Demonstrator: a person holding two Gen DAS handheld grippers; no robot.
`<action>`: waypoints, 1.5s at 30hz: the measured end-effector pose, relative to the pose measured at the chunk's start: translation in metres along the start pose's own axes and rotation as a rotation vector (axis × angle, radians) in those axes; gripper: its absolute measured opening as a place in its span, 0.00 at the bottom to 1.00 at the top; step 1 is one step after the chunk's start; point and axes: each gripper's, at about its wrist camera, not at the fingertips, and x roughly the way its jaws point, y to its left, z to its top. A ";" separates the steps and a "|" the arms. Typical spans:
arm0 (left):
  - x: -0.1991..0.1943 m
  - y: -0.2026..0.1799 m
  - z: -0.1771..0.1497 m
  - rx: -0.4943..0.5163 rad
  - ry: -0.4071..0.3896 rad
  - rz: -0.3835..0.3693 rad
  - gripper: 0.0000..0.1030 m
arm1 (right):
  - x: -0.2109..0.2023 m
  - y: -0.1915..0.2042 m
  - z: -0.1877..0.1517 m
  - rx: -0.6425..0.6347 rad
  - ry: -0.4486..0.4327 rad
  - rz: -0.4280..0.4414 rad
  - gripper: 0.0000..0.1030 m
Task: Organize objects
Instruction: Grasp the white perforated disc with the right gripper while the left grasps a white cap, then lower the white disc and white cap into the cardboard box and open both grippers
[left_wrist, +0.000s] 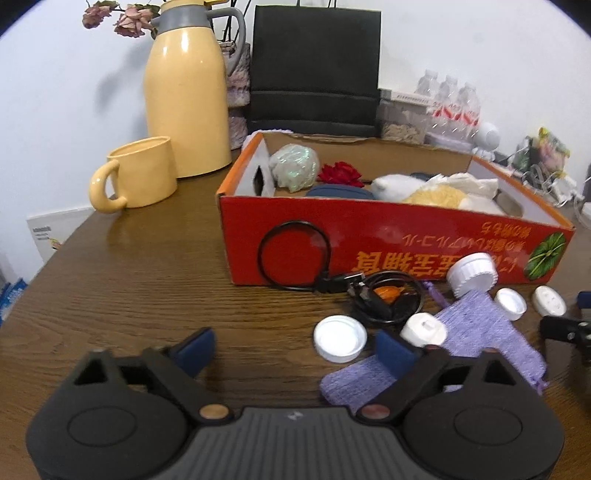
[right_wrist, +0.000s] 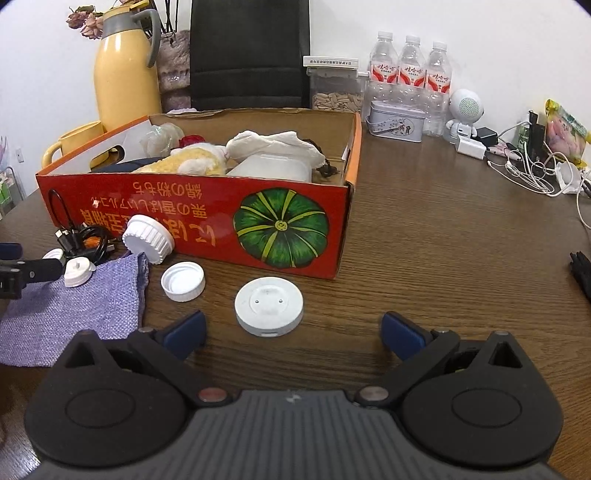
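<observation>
Both grippers, left (left_wrist: 293, 350) and right (right_wrist: 293, 334), are held wide open, nothing gripped. The red box (right_wrist: 221, 218) (upside-down Japanese print, green pumpkin picture) is parked mid-table (right_wrist: 443, 258), white caps (right_wrist: 183, 281) scattered just in front.

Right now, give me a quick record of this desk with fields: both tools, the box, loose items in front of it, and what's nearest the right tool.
left tool: open, empty, above the table
right tool: open, empty
box: red cardboard, open top, already holds soft items
loose items: white caps, black cable, purple cloth
cloth: lies flat, one small cap on it
nearest right tool: round white disc, between its fingers' line, untouched
</observation>
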 end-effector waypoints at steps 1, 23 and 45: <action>-0.001 -0.001 0.000 0.005 -0.008 -0.001 0.68 | 0.000 0.000 0.000 0.002 0.000 0.002 1.00; -0.029 0.013 0.011 -0.069 -0.141 -0.004 0.26 | -0.030 0.016 0.008 -0.024 -0.155 0.149 0.39; -0.025 -0.011 0.093 -0.010 -0.308 -0.037 0.26 | -0.032 0.040 0.080 -0.081 -0.335 0.171 0.39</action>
